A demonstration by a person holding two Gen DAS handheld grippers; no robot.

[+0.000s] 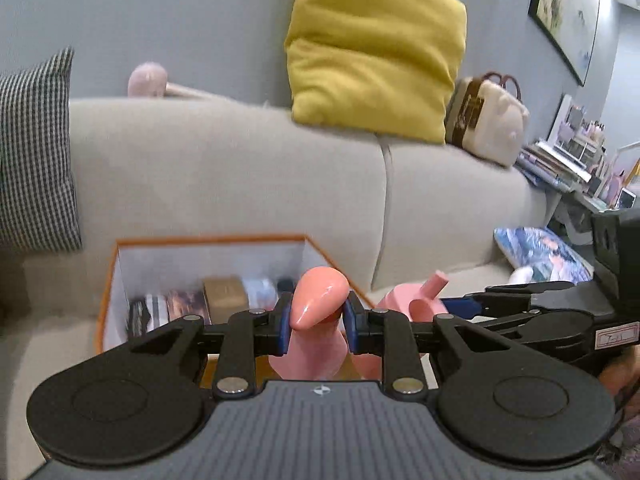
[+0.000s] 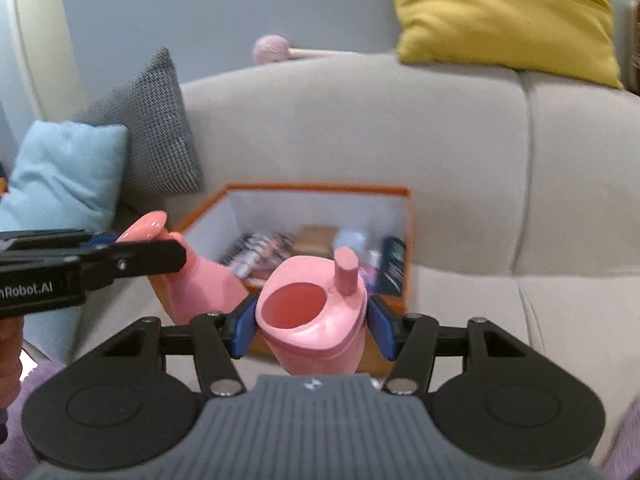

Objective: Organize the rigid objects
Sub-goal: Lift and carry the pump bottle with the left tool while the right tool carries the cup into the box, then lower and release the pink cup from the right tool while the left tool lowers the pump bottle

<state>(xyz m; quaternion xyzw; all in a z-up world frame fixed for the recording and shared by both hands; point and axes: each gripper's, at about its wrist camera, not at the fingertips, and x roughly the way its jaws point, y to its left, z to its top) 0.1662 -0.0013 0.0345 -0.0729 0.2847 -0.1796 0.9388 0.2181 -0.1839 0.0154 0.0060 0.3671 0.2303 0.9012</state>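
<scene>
Tongs both loaded: my left gripper (image 1: 316, 328) is clamped on the neck of the pink bottle (image 1: 310, 344), just under its slanted cap, and my right gripper (image 2: 312, 326) is clamped on the sides of the pink cup (image 2: 314, 320), mouth up with a stubby spout at its far rim. Both hang over the sofa seat (image 2: 500, 312), at the near rim of the orange box (image 2: 320, 191), which already holds packets and small cartons along its far wall. My read: next is dropping both inside. Plan: clear the near rim first, go one at a time so the tongs don't collide, lower into the bare near part of the box, release low and upright.
</scene>
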